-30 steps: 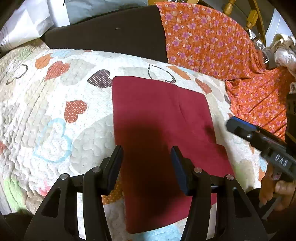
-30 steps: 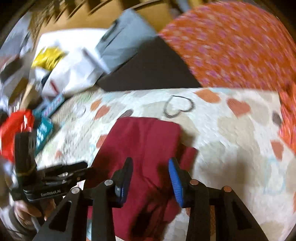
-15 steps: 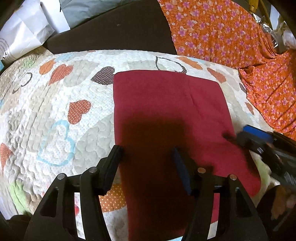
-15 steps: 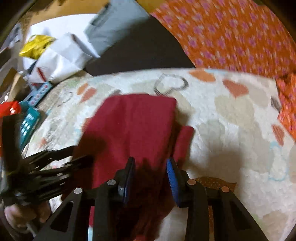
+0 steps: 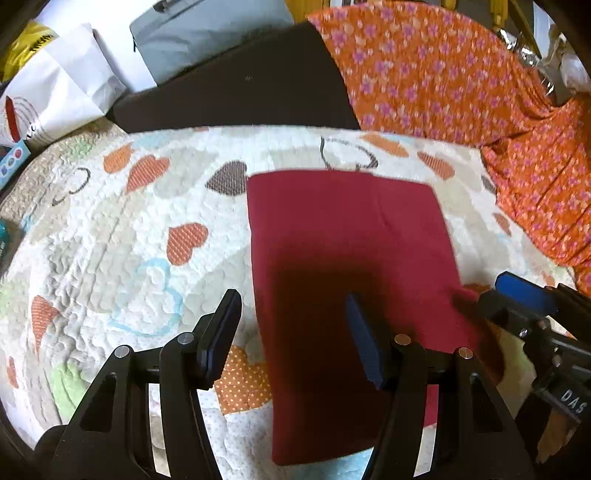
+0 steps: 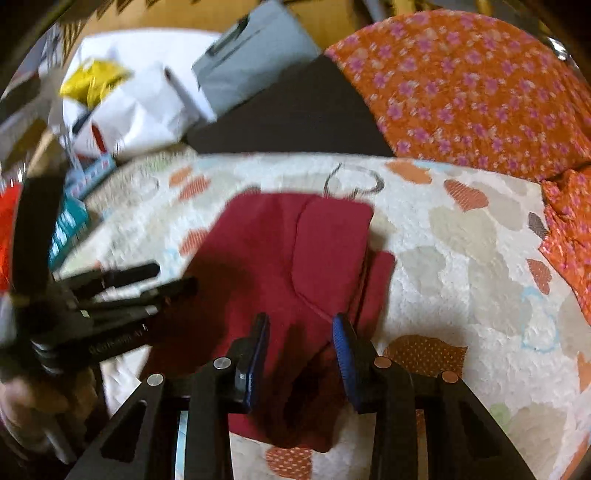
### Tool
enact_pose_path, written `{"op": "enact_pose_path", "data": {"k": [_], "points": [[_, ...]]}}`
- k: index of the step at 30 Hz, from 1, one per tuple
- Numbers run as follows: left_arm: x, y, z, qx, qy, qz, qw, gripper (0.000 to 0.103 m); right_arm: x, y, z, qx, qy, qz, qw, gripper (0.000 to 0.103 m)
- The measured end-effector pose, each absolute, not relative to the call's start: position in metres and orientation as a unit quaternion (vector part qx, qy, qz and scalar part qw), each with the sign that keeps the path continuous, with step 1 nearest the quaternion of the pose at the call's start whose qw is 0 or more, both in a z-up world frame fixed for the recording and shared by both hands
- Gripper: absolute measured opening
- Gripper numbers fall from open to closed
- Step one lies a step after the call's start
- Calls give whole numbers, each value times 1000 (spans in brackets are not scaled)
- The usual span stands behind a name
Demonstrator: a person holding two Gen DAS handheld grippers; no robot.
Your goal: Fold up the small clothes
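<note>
A dark red cloth [image 5: 347, 266] lies folded flat on the heart-patterned quilt [image 5: 122, 236]. My left gripper [image 5: 291, 325] is open and hovers over the cloth's left edge, one finger over the quilt, the other over the cloth. My right gripper [image 6: 300, 350] is open, its fingers on either side of the cloth's [image 6: 291, 258] near right part, where a flap overlaps. The right gripper also shows at the right in the left wrist view [image 5: 517, 306], at the cloth's right edge. The left gripper shows blurred at the left of the right wrist view [image 6: 147, 284].
An orange flowered fabric [image 5: 461, 85] lies at the back right. A dark cushion [image 5: 240, 96], a grey pouch [image 5: 207, 33] and white paper bags [image 5: 62, 85] lie behind the quilt. A teal box [image 6: 66, 225] sits at the far left.
Both grippers have shifted left across the cloth. The left gripper's left finger is now off the cloth, over the quilt. The right gripper has come nearer the cloth's right edge.
</note>
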State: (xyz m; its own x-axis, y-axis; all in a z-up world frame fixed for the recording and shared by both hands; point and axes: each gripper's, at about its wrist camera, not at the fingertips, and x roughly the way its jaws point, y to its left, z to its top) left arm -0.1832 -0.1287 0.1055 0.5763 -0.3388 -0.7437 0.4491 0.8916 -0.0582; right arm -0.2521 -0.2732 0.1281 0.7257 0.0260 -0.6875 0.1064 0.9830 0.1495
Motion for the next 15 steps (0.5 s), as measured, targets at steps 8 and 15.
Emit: {"op": "enact_pose_path", "data": {"k": [8,15], "points": [[-202,-123,130,64,369,-218,901,59,-259,-263,161,88,328,-50,939,38],[-212,-119,143,64,347,-213,911,59,-260,-263,171,104,313,-55,942,42]]}}
